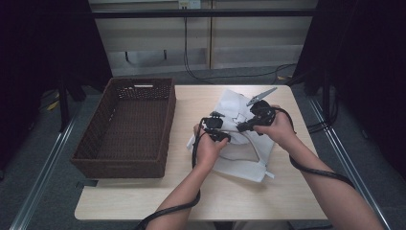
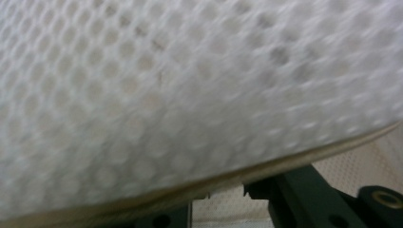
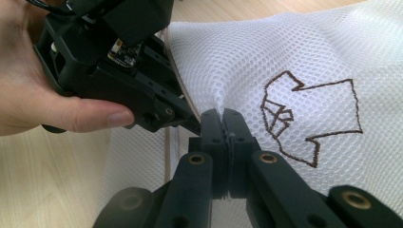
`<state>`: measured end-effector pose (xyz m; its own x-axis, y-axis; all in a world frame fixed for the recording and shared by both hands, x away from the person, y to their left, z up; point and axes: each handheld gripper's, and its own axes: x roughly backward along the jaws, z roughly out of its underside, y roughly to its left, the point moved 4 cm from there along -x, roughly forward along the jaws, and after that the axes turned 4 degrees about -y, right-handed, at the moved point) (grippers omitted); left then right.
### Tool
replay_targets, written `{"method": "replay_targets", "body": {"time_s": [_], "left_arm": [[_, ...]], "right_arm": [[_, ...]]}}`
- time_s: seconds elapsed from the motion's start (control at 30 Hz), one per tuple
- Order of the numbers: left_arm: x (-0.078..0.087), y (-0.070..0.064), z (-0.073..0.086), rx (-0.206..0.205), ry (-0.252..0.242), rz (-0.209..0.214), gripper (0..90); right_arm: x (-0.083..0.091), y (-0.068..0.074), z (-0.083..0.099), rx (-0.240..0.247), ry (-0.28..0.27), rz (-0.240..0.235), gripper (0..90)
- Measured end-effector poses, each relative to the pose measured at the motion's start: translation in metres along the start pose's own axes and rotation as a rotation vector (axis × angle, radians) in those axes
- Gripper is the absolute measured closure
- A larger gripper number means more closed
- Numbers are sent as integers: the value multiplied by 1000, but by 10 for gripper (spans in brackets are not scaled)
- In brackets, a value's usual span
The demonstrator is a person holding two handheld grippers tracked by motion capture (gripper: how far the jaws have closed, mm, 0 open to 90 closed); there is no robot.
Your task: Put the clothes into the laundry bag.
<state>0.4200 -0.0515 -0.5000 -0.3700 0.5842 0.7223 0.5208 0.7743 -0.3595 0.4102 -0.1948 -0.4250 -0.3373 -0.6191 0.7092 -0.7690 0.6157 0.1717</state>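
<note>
A white mesh laundry bag (image 1: 239, 163) lies on the wooden table (image 1: 191, 196), right of centre. My right gripper (image 3: 222, 116) is shut on a pinch of its mesh, beside a brown embroidered shirt outline (image 3: 309, 118). In the high view the right gripper (image 1: 239, 127) reaches in from the right. My left gripper (image 1: 222, 138) meets it from the left, its tips against the bag's beige hem (image 3: 183, 95). In the left gripper view the mesh bag (image 2: 190, 95) drapes close over the jaws and hides their tips.
A dark brown wicker basket (image 1: 122, 165) stands on the table's left half, close beside the bag. Black cables trail from both grippers along the forearms. Bare wood shows in front of the bag and at the far edge.
</note>
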Motion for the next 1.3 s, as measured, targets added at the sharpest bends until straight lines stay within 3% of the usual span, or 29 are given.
{"method": "replay_targets", "body": {"time_s": [0.23,0.37,0.4,0.57,0.7,0.93,1.1,1.17,1.3], "left_arm": [[10,4,6,-34,45,-5,629],[16,4,6,-30,58,-1,527],[18,6,7,-47,73,-1,514],[26,6,8,-57,82,1,496],[33,-2,14,-40,138,29,611],[30,-7,14,-43,116,42,863],[21,-8,15,-29,90,45,900],[19,-9,16,-46,84,39,900],[15,-11,15,-40,38,45,900]], "right_arm": [[2,-1,0,-4,-2,2,899],[1,-1,0,-3,0,1,898],[1,-1,0,-4,1,3,898],[1,-1,0,-7,2,1,898],[1,-1,0,-6,3,2,899],[0,-1,0,-8,4,3,898],[0,0,0,-4,6,7,898],[1,-1,0,-6,5,5,898],[2,-2,-1,-8,-4,1,898]]}}
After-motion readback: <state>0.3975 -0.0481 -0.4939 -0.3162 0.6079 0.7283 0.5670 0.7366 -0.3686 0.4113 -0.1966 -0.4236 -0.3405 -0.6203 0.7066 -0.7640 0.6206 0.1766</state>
